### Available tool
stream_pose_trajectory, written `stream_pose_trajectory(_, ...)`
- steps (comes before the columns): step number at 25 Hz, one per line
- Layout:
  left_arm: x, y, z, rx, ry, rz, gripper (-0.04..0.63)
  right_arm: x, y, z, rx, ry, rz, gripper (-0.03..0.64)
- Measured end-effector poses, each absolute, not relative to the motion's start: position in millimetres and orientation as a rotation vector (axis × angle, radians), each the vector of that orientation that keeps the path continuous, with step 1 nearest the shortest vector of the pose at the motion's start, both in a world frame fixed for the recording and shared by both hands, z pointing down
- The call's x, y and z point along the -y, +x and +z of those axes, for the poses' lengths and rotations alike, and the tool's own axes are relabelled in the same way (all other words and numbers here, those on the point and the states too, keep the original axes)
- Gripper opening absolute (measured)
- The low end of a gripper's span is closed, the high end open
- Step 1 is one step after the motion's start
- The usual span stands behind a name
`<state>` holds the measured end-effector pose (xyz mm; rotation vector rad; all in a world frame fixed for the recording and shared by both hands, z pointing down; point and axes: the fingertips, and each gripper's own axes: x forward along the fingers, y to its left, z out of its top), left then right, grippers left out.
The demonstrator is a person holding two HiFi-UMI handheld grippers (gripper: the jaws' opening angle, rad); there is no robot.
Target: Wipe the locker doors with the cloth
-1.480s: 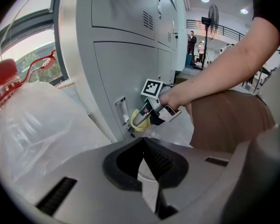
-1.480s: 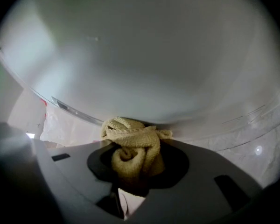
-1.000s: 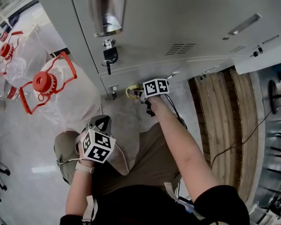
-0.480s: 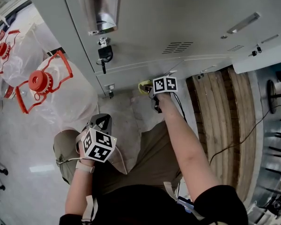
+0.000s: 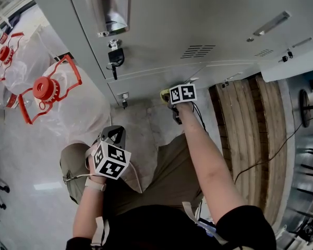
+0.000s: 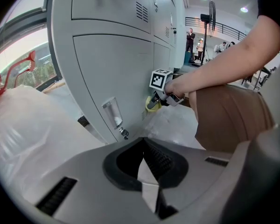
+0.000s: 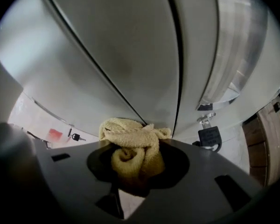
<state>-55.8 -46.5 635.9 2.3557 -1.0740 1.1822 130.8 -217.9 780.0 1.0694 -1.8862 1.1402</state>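
— Where is the crumpled yellow terry cloth [image 7: 130,149]?

— Low in the middle of the right gripper view, bunched between the jaws of the right gripper [image 7: 130,174], which are clenched on it. Its upper folds lie up against the grey metal locker doors [image 7: 126,45]. In the head view the cloth is a small yellow patch at the centre, at the foot of the lockers.

— And the left gripper [image 5: 113,135]?

— It is at the lower left of the head view, over the person's thigh and well apart from the lockers. In its own view the jaws are closed together with nothing between them.

— What else is there?

— A black padlock [image 5: 113,56] hangs from a latch in the upper left of the head view. Clear plastic water jugs with red caps [image 5: 44,88] stand at the left edge. Brown wooden planks [image 5: 250,134] lie on the floor to the right.
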Motion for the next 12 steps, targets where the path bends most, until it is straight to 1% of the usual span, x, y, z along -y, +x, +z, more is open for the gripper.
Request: stream_pose_trajectory(12, 44, -60, 632, 1.08, 2.359, 1.177, 0.009, 216, 126, 798, 1.776, 1.07, 0.98, 0.132)
